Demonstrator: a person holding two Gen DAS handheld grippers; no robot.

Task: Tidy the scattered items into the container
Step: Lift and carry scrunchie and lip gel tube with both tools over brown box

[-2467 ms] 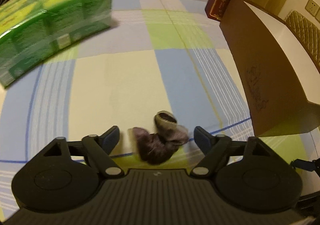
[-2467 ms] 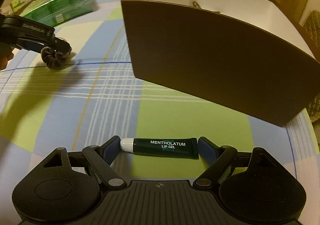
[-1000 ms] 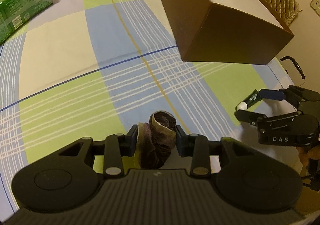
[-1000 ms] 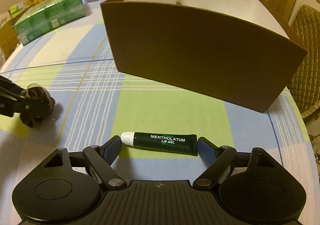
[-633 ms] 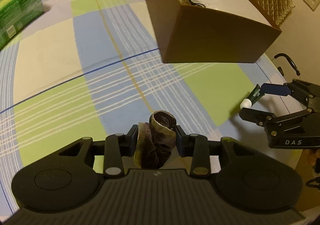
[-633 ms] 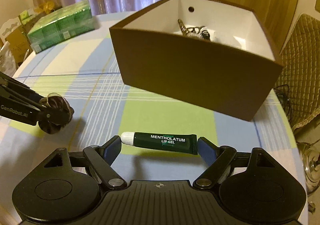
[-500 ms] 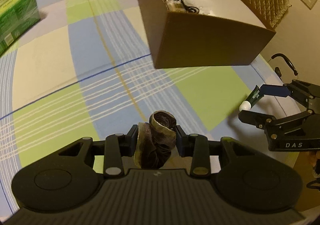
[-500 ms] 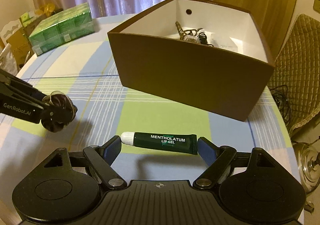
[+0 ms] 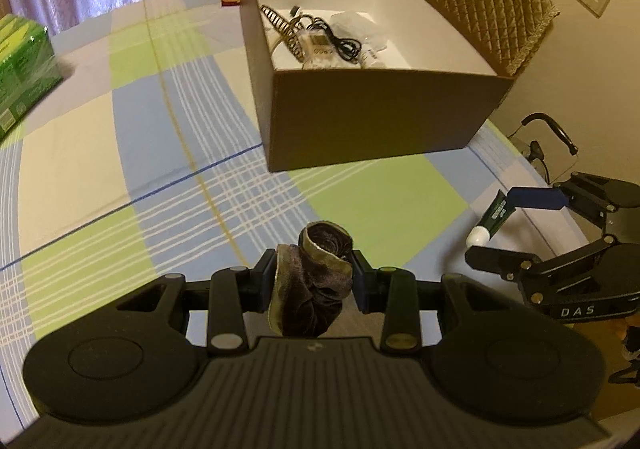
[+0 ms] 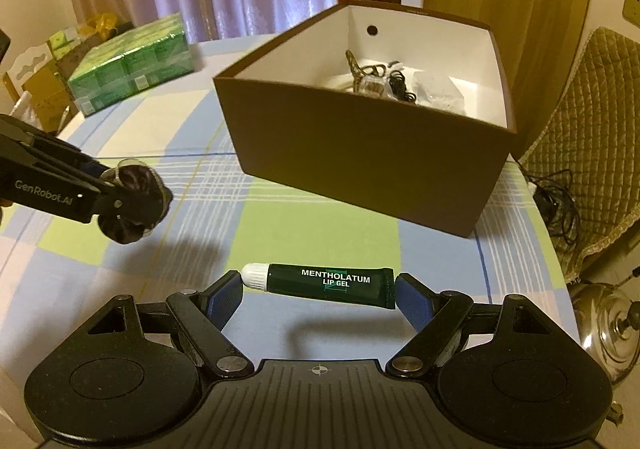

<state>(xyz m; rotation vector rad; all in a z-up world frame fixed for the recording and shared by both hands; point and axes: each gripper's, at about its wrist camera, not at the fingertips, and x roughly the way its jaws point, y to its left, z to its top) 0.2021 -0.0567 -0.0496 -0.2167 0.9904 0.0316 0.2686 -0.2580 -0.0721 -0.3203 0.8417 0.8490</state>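
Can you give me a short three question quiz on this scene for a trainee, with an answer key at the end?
1. True or false: the left gripper is shut on the scrunchie.
2. What does the right gripper hold? A. a comb B. the lip gel tube C. a cable
3. Fill in: both held items are lifted above the table, outside the brown ____.

Key: 1 true. 2 B, gripped end to end by cap and crimp. 3 box, which already holds a black cable and other small items.
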